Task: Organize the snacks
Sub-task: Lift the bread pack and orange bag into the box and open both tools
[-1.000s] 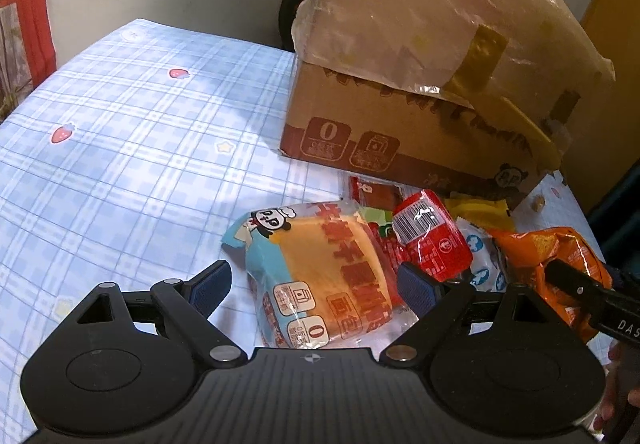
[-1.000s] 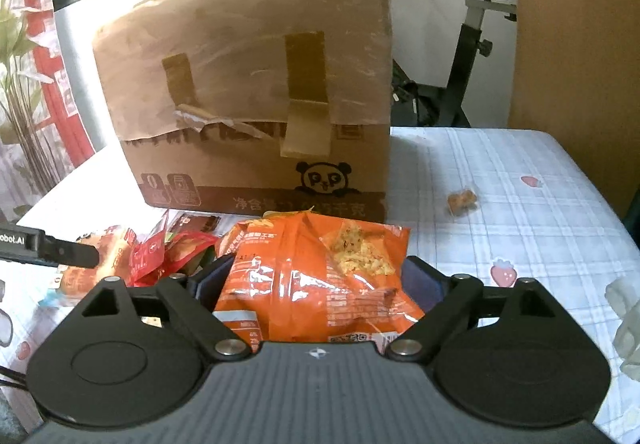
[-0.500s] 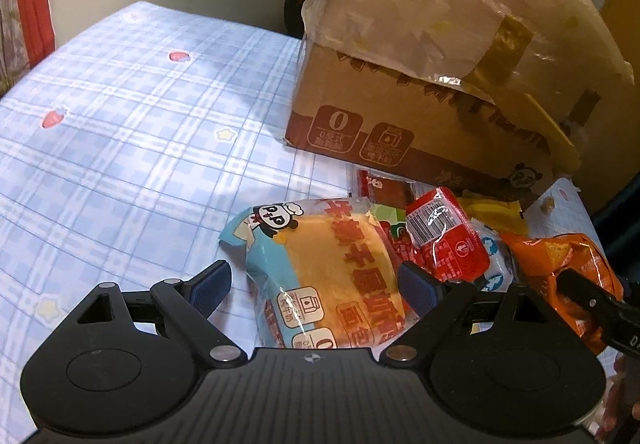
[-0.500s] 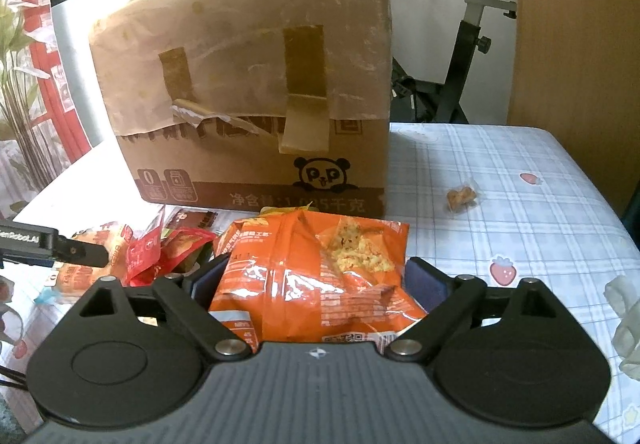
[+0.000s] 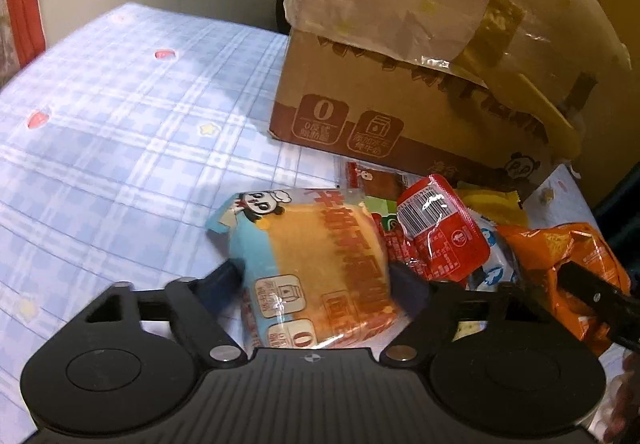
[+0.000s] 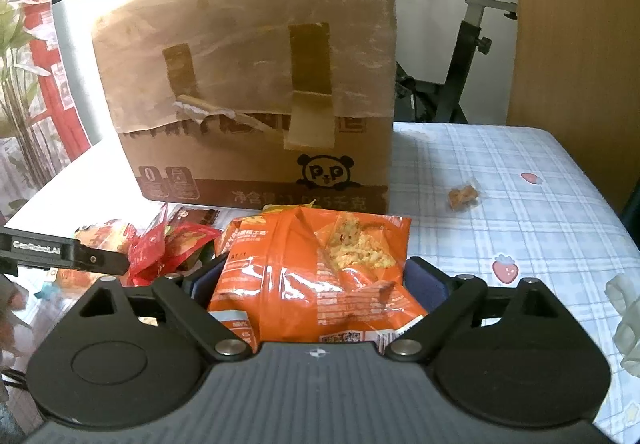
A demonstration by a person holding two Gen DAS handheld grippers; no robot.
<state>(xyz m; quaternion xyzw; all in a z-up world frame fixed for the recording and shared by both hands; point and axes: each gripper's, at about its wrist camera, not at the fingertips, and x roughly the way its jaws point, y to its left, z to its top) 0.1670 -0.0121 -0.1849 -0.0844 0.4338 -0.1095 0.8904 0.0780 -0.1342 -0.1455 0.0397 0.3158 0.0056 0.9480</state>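
Note:
A bread packet with a panda chef print lies on the checked tablecloth. My left gripper straddles it, its jaws closing, and both pads meet the wrapper's sides. An orange chip bag sits crumpled between the pads of my right gripper, which is shut on it. That bag also shows at the right of the left wrist view, under a black finger of the right gripper. A red packet and several other snacks lie between the two.
A taped cardboard box with a panda logo stands just behind the snacks. A small wrapped snack lies alone to the box's right. An exercise bike stands beyond the table. Something white lies at the right edge.
My left gripper has moved in over the bread packet and its jaws have narrowed onto the wrapper. The right gripper and the orange bag have stayed put.

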